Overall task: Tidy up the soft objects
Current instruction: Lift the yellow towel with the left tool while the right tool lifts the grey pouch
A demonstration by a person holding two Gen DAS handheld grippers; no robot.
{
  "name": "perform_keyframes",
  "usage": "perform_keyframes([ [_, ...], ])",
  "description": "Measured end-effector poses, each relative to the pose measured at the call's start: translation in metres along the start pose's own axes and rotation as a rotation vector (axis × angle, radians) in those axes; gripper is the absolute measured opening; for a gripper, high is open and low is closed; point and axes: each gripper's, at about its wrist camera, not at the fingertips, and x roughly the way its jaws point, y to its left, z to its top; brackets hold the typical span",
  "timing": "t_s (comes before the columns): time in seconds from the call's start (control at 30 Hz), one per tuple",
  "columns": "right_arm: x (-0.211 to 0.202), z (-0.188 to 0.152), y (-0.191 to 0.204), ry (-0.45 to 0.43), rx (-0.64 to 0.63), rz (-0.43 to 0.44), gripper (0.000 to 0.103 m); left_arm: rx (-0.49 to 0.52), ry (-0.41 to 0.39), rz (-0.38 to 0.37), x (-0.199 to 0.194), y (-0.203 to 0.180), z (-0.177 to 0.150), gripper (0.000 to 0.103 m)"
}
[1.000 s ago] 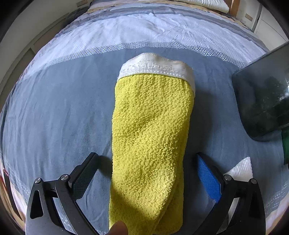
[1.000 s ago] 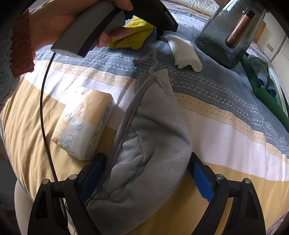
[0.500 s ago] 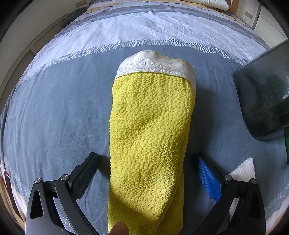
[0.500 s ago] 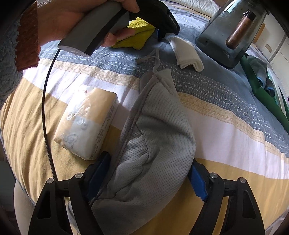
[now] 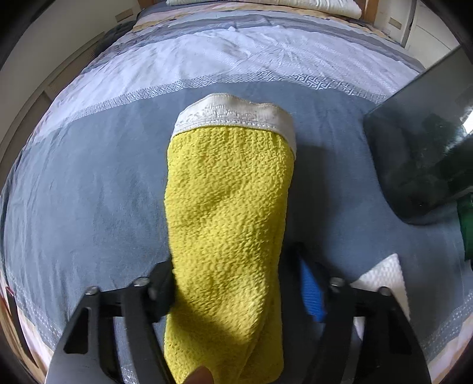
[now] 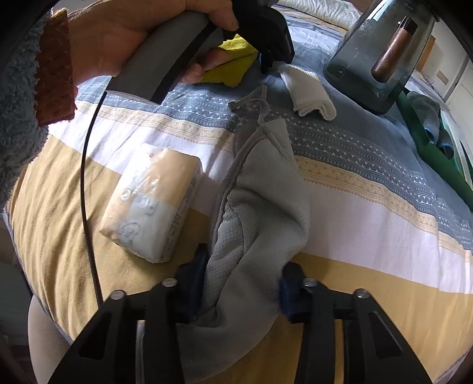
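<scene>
Both grippers have closed since a second ago: your left gripper [image 5: 233, 283] now pinches the yellow towel [image 5: 227, 212] lying mid-bed, and your right gripper [image 6: 241, 280] squeezes the grey pouch [image 6: 257, 221] at the near edge. Lift each straight up, keeping the squeeze even so neither slips.

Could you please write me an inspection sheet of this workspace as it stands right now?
Surface: striped bedspread, grey, white and yellow bands.
Job's things: yellow towel lying lengthwise; grey padded item; folded white cloth.
Clutter: wrapped tissue pack; dark translucent bin; green container.
Grippers: left gripper pressing on the yellow towel; right gripper squeezing the grey padded item.
Cables: black cable hanging from the left gripper's handle.
Surroundings: pillow at the bed's head; pale walls.
</scene>
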Motion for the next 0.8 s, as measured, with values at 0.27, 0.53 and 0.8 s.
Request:
perform_keyframes([
  [0.27,-0.011,-0.002,-0.006,-0.016,-0.011,0.022,0.020,0.014,-0.012,-0.022,-0.014,0.002,-0.003,0.015],
  [0.53,-0.036,0.000,-0.011,-0.057,-0.032,-0.006,0.019,-0.039,-0.056,-0.044,-0.037,0.022,-0.003,0.014],
  [0.8,-0.072,-0.001,-0.024,-0.103,-0.016,-0.048,0.019,-0.069,-0.125,-0.041,-0.083,0.030,-0.012,0.014],
])
